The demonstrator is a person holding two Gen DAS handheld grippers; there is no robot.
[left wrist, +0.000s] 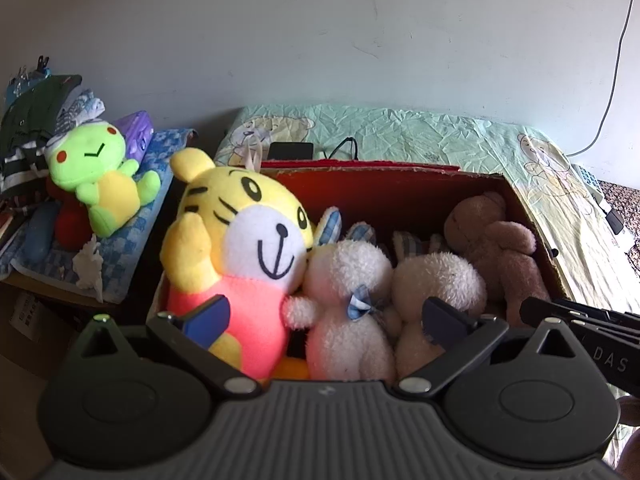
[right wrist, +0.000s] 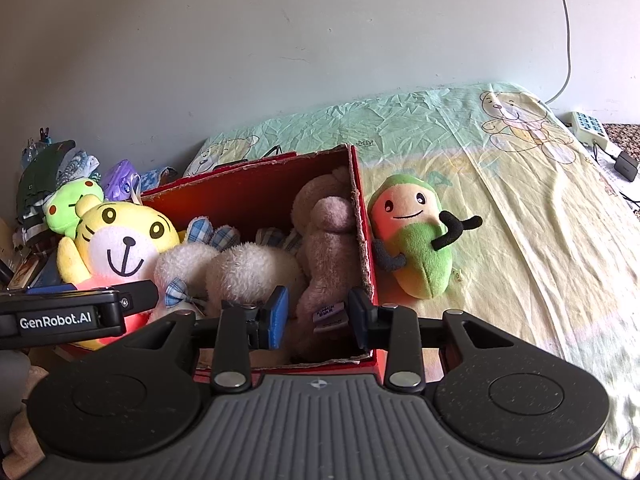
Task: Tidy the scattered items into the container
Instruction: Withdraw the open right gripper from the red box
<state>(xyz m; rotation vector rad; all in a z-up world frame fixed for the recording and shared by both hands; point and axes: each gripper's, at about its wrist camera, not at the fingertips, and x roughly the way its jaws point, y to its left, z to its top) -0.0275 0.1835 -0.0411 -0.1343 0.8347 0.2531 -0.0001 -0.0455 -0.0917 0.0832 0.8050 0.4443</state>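
A red cardboard box (left wrist: pixel 400 184) (right wrist: pixel 248 196) stands on the bed and holds a yellow tiger plush (left wrist: pixel 244 236) (right wrist: pixel 120 240), two white bunny plushes (left wrist: pixel 348 292) (right wrist: pixel 248 268) and a brown bear plush (left wrist: pixel 496 248) (right wrist: pixel 324 248). A green and orange mango plush (right wrist: pixel 416 236) lies on the sheet just right of the box. My left gripper (left wrist: pixel 326 324) is open and empty over the box's near left part. My right gripper (right wrist: pixel 320 316) is open and empty, its jaws either side of the bear's lower end without touching.
A green frog plush (left wrist: pixel 100 176) (right wrist: pixel 70 204) sits on a cluttered side table (left wrist: pixel 120 240) left of the box. The bed sheet (right wrist: pixel 520 200) spreads to the right. A power strip (right wrist: pixel 592 128) and white cable (right wrist: pixel 566 40) lie at the far right by the wall.
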